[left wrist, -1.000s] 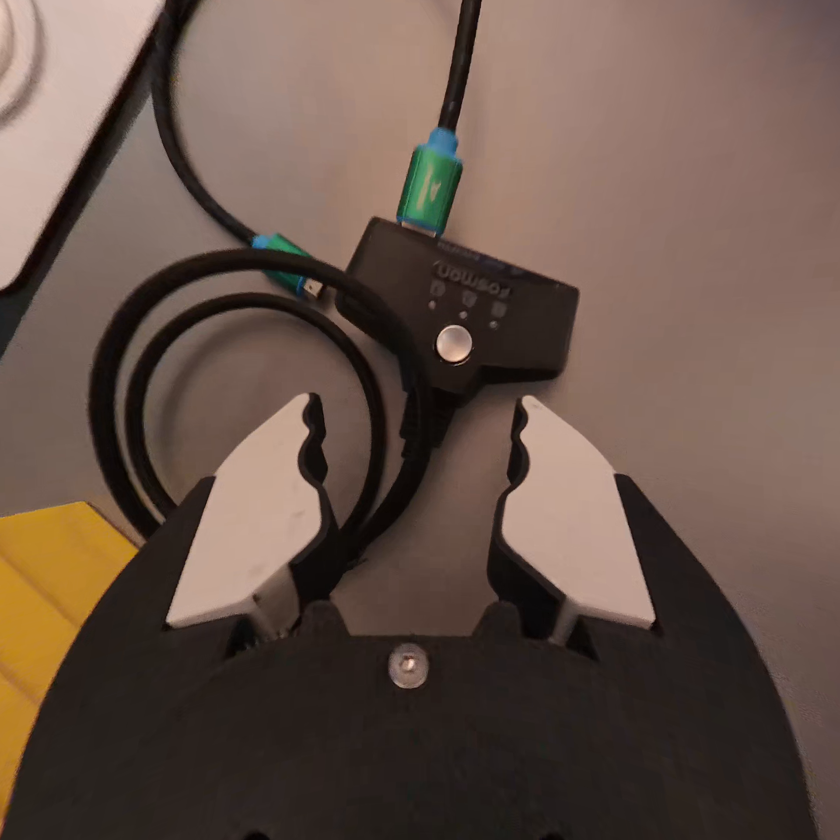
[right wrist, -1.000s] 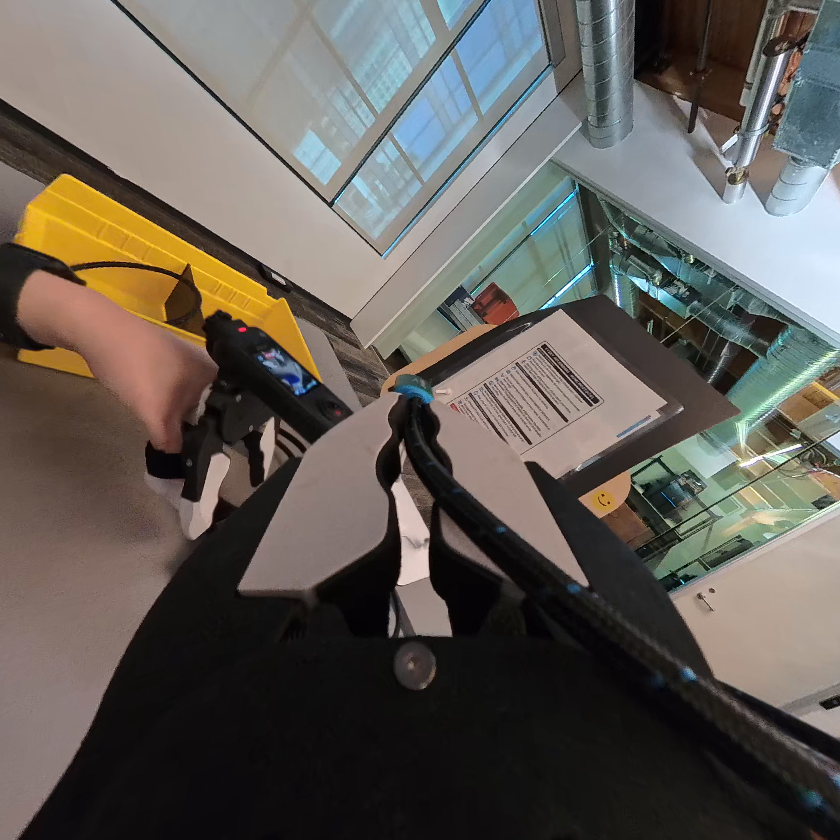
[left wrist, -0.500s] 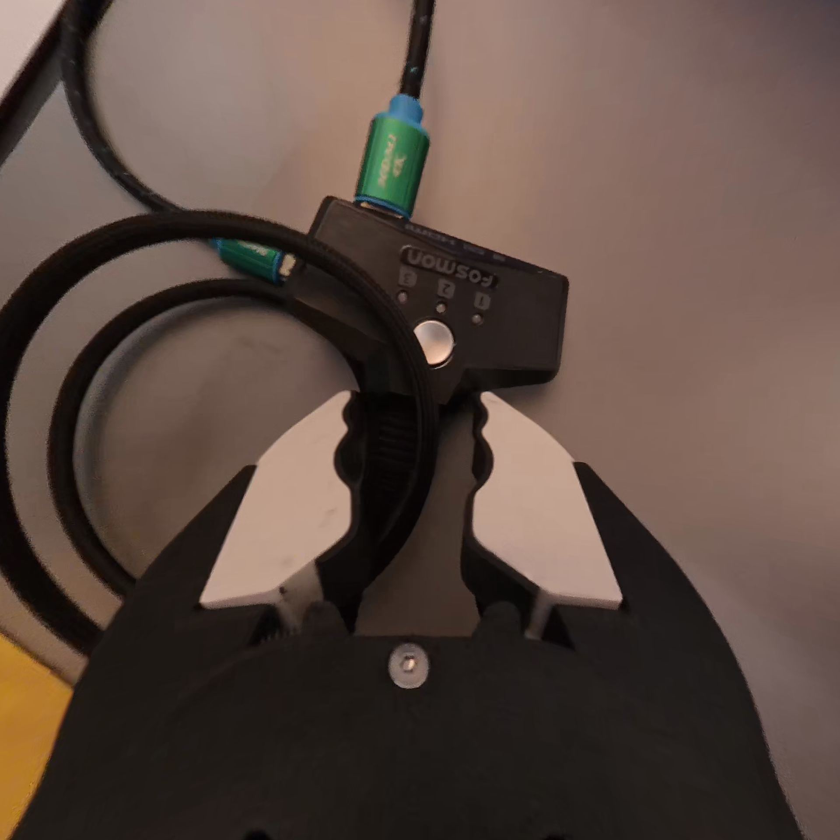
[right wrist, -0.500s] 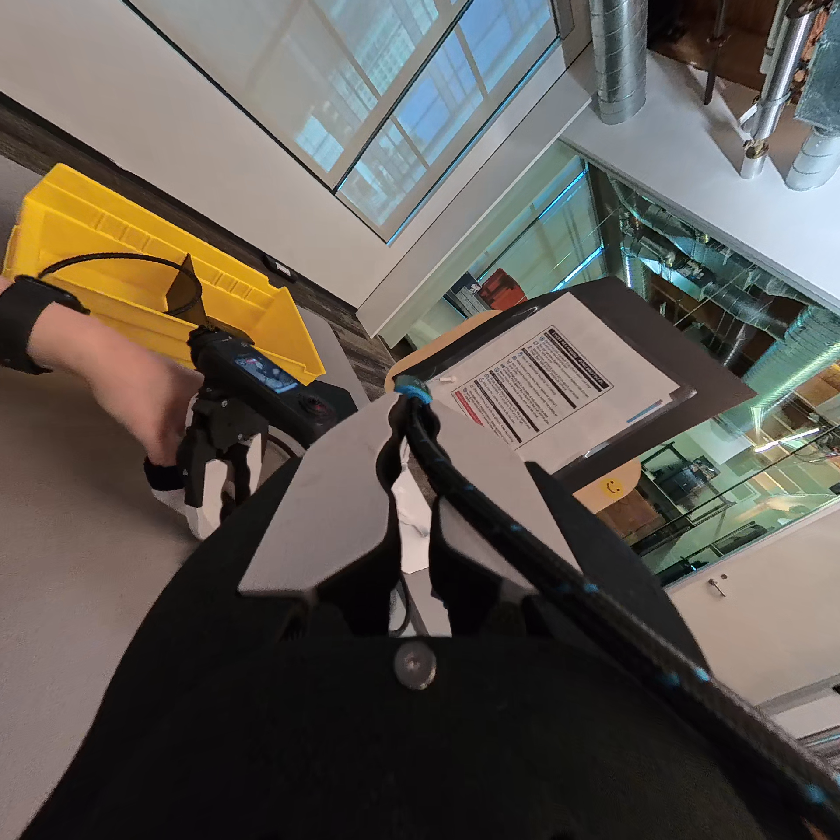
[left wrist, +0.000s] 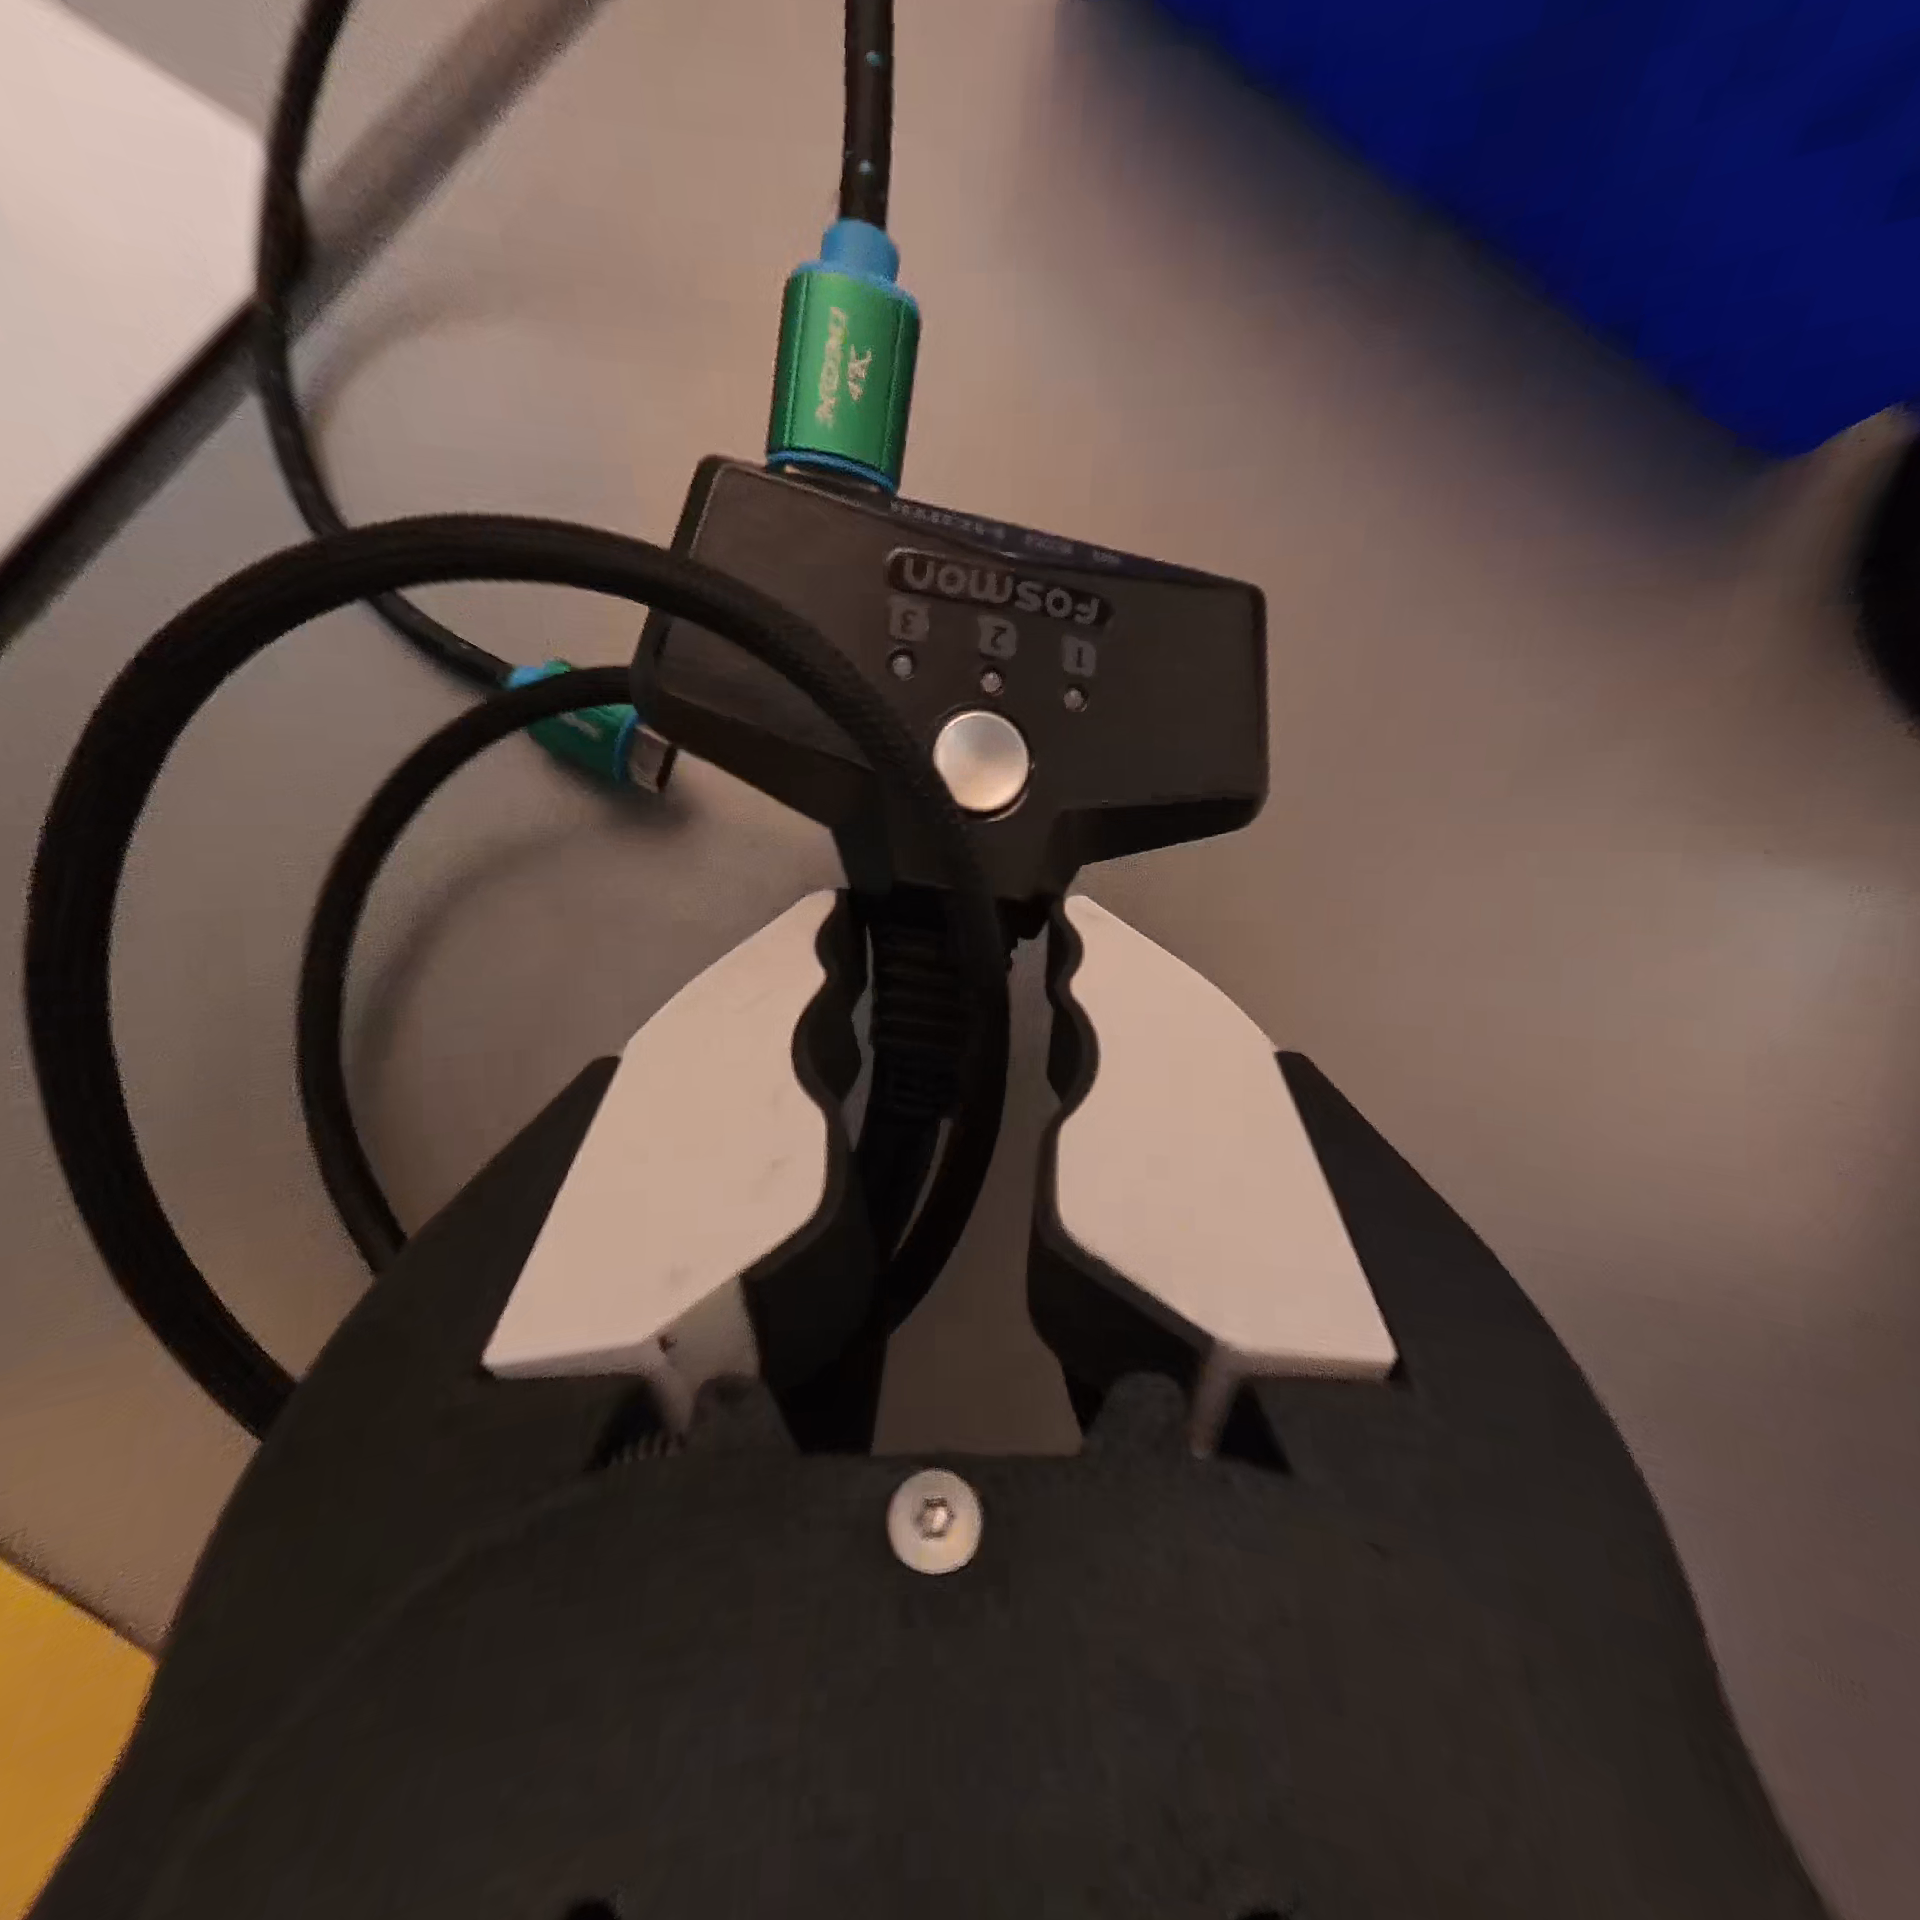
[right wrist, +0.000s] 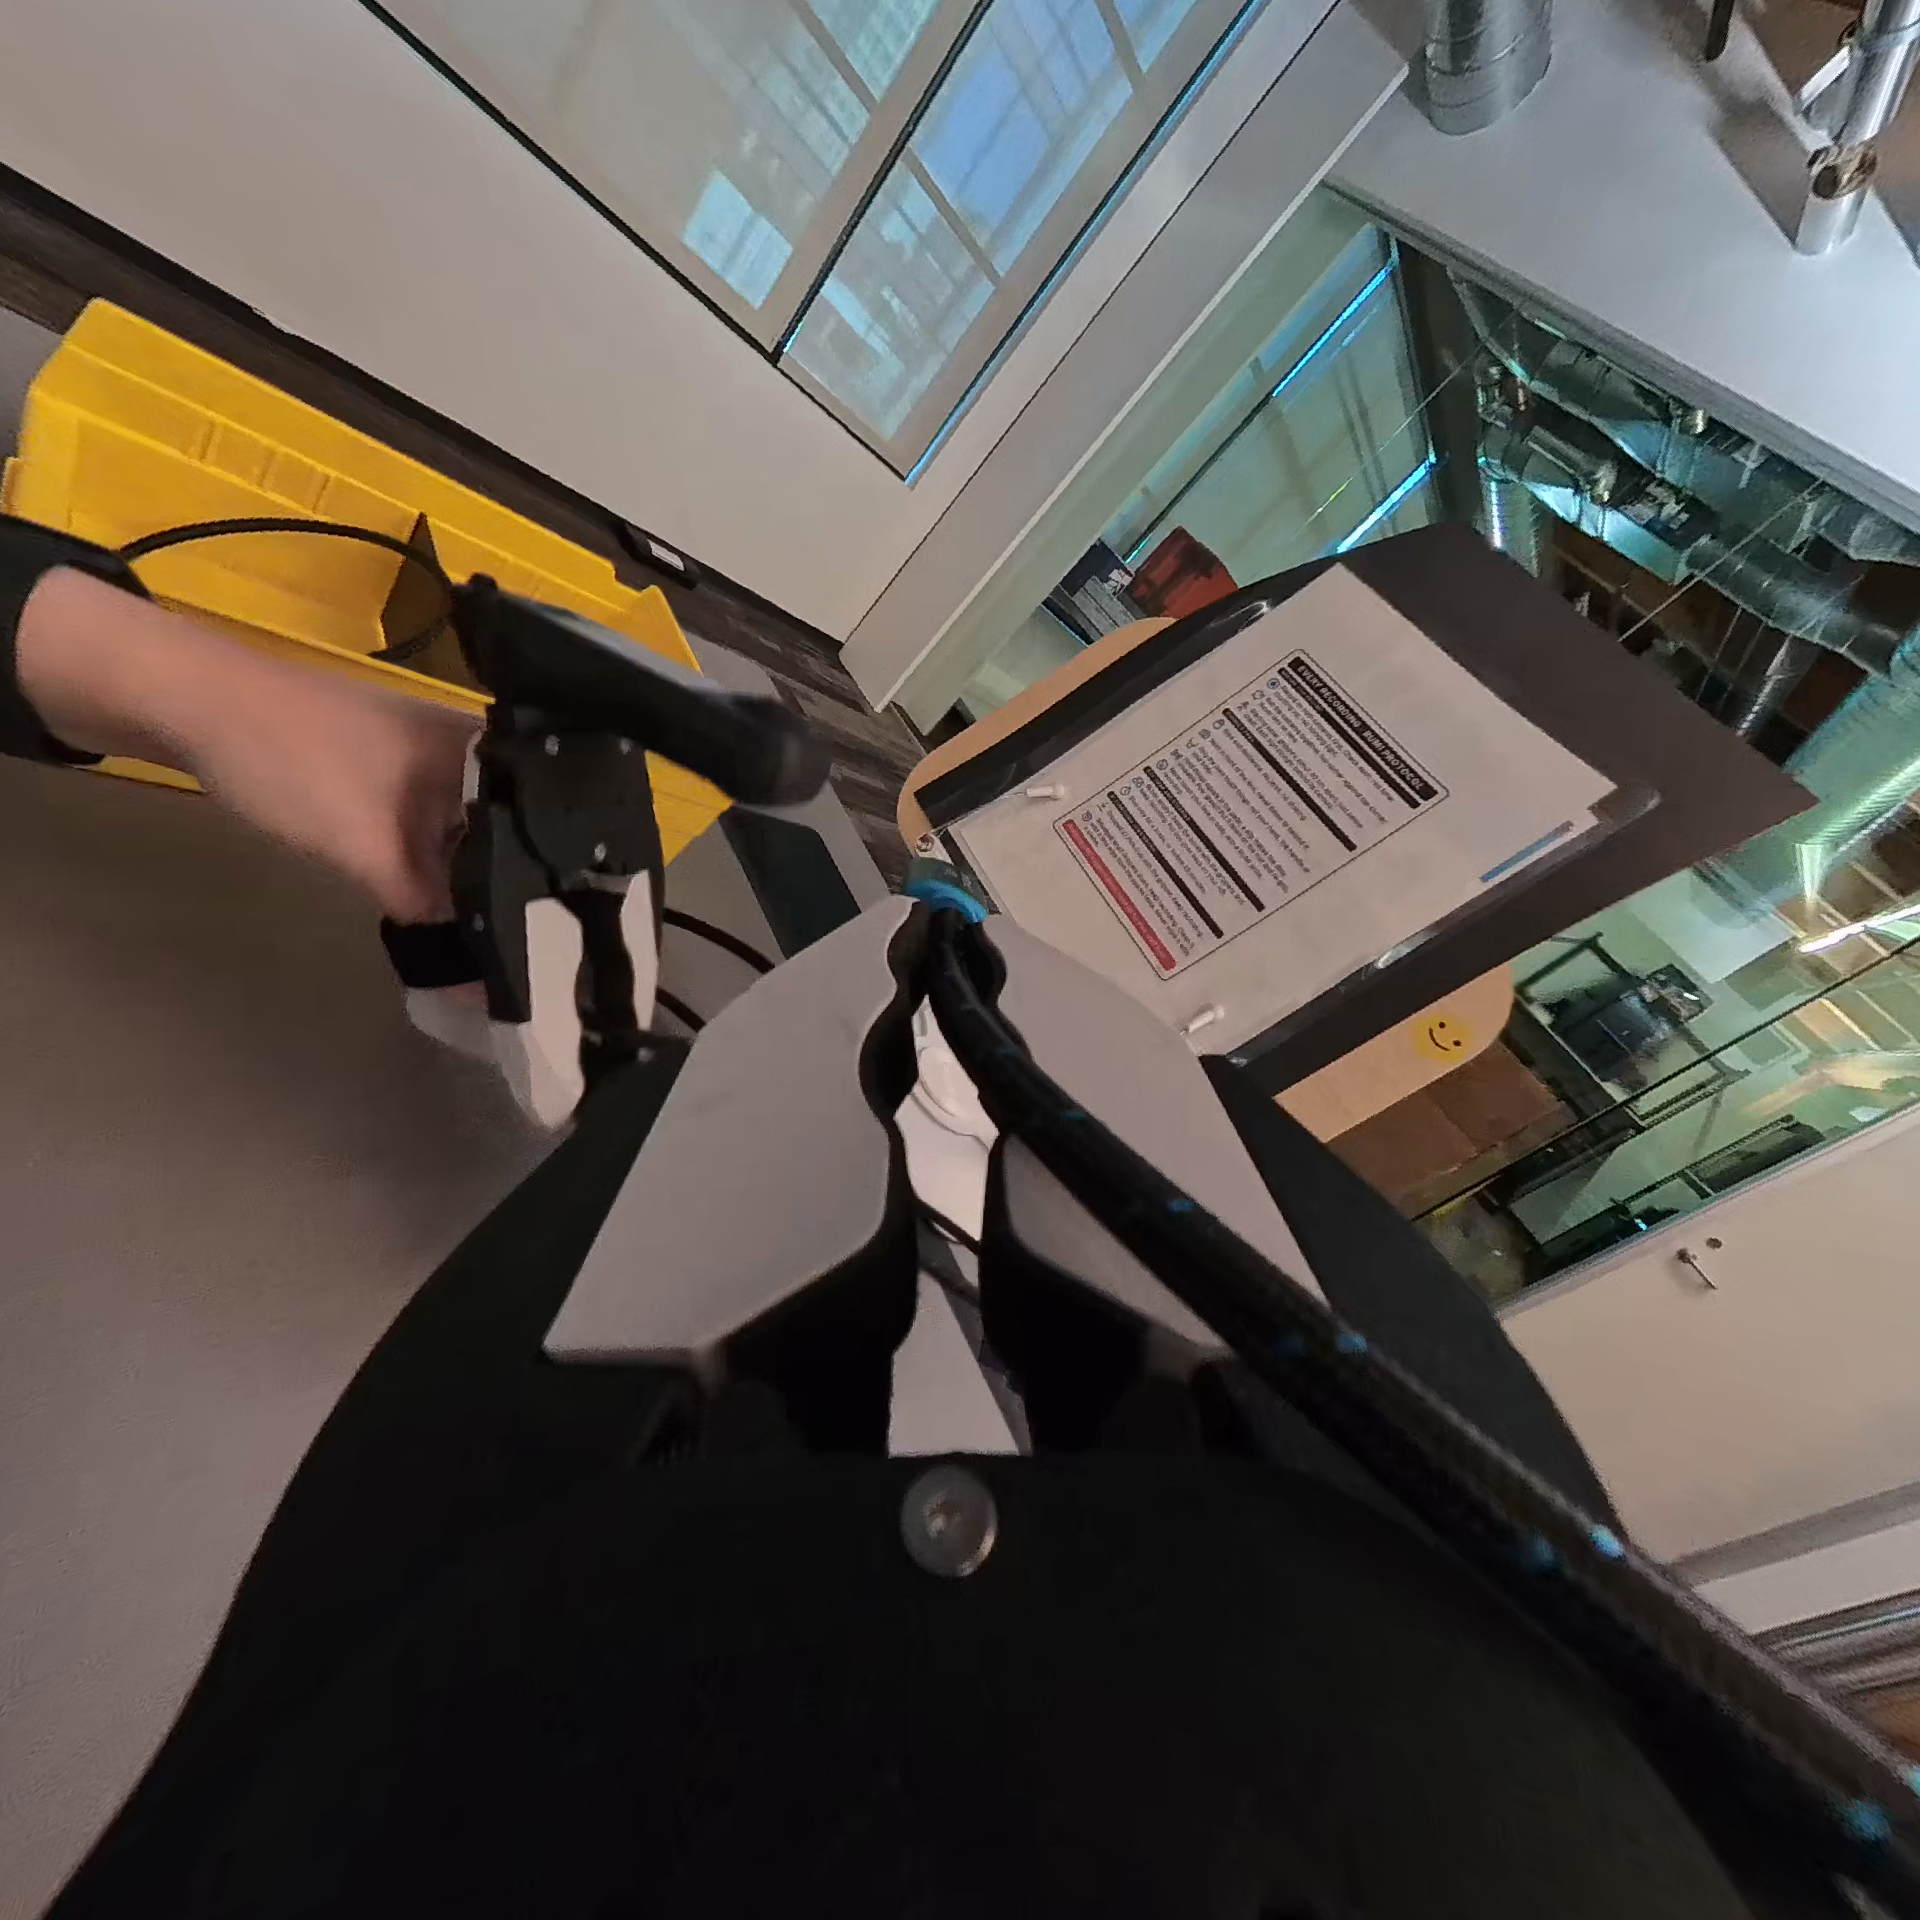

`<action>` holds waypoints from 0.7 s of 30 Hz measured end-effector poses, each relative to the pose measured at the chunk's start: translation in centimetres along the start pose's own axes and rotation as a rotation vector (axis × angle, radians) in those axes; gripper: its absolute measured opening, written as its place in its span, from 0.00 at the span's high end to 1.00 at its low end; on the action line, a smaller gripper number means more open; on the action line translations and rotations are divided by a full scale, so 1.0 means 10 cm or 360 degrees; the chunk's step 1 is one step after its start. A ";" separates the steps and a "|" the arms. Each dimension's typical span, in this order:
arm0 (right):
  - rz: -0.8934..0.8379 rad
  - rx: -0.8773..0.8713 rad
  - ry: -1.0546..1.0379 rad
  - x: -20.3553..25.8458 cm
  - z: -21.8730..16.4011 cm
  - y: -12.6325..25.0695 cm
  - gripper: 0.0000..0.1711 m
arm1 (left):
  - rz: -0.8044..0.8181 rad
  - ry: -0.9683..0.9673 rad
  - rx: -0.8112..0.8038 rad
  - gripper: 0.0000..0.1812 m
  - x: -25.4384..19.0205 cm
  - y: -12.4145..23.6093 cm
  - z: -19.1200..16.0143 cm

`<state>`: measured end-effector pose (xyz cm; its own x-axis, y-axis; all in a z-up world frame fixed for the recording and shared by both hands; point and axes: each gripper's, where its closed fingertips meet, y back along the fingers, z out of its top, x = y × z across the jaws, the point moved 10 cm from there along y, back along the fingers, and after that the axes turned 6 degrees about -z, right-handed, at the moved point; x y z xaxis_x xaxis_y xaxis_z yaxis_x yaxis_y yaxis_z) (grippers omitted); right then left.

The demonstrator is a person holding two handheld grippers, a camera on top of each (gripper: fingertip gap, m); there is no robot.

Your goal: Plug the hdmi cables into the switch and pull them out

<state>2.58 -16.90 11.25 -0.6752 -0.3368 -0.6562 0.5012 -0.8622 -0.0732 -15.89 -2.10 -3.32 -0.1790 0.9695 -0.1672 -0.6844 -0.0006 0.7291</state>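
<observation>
The black HDMI switch lies on the grey table. One green HDMI plug sits in its far port. A second green plug lies loose at its left side. The switch's own black cable loops to the left and runs back between my fingers. My left gripper is shut on the switch's neck, where that cable leaves it. My right gripper is shut on a black braided HDMI cable, just behind its blue collar; the plug end is hidden. The left gripper also shows in the right wrist view, held by a hand.
A blue bin stands at the far right and a white flat object at the far left. A yellow bin stands behind the hand. A black board with a white sheet stands beyond my right gripper.
My left gripper moved forward to the switch and its fingers closed on the neck. The view swung, bringing the blue bin in. My right gripper kept its hold on the cable.
</observation>
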 end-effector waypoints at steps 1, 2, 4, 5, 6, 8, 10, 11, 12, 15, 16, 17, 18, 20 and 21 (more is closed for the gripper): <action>0.0010 -0.0001 -0.0018 -0.03 0.02 0.03 0.96 | -0.0035 -0.0006 -0.0071 0.82 -0.03 0.07 0.04; 0.0025 -0.0009 -0.0038 -0.06 0.04 0.07 0.96 | -0.0069 -0.0025 -0.0146 0.82 -0.06 0.14 0.08; 0.0064 -0.0035 -0.0067 -0.13 0.11 0.16 0.96 | -0.0133 -0.0092 -0.0290 0.82 -0.14 0.28 0.16; 0.0092 -0.0043 -0.0082 -0.16 0.14 0.22 0.96 | -0.0164 -0.0164 -0.0357 0.82 -0.19 0.35 0.19; 0.0124 -0.0047 -0.0096 -0.19 0.18 0.27 0.96 | -0.0177 -0.0232 -0.0417 0.82 -0.24 0.41 0.22; 0.0165 -0.0062 -0.0108 -0.23 0.26 0.38 0.96 | -0.0239 -0.0331 -0.0532 0.82 -0.33 0.50 0.26; 0.0179 -0.0063 -0.0125 -0.26 0.33 0.48 0.96 | -0.0337 -0.0329 -0.0628 0.82 -0.38 0.55 0.29; 0.0168 -0.0066 -0.0130 -0.28 0.35 0.51 0.96 | -0.0384 -0.0312 -0.0684 0.82 -0.39 0.58 0.30; 0.0158 -0.0066 -0.0140 -0.30 0.36 0.54 0.96 | -0.0445 -0.0285 -0.0728 0.83 -0.40 0.62 0.31; 0.0127 -0.0084 -0.0169 -0.34 0.40 0.60 0.96 | -0.0632 -0.0267 -0.0891 0.83 -0.42 0.75 0.33; 0.0129 -0.0104 -0.0172 -0.34 0.41 0.62 0.96 | -0.0678 -0.0307 -0.0947 0.83 -0.44 0.80 0.33; 0.0135 -0.0123 -0.0177 -0.34 0.44 0.64 0.97 | -0.0722 -0.0380 -0.0998 0.83 -0.47 0.85 0.32; 0.0149 -0.0135 -0.0187 -0.33 0.47 0.66 0.97 | -0.0767 -0.0466 -0.1040 0.83 -0.51 0.89 0.32; 0.0202 -0.0164 -0.0198 -0.30 0.56 0.70 0.96 | -0.0819 -0.0583 -0.1095 0.83 -0.58 0.96 0.32; 0.0240 -0.0178 -0.0213 -0.28 0.60 0.72 0.96 | -0.0844 -0.0634 -0.1120 0.83 -0.62 0.99 0.32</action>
<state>4.82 -24.45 17.09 -0.6501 -0.5123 -0.5612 0.6538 -0.7535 -0.0695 -19.33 -7.34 7.06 0.4391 0.8980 -0.0285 -0.8972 0.4400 0.0377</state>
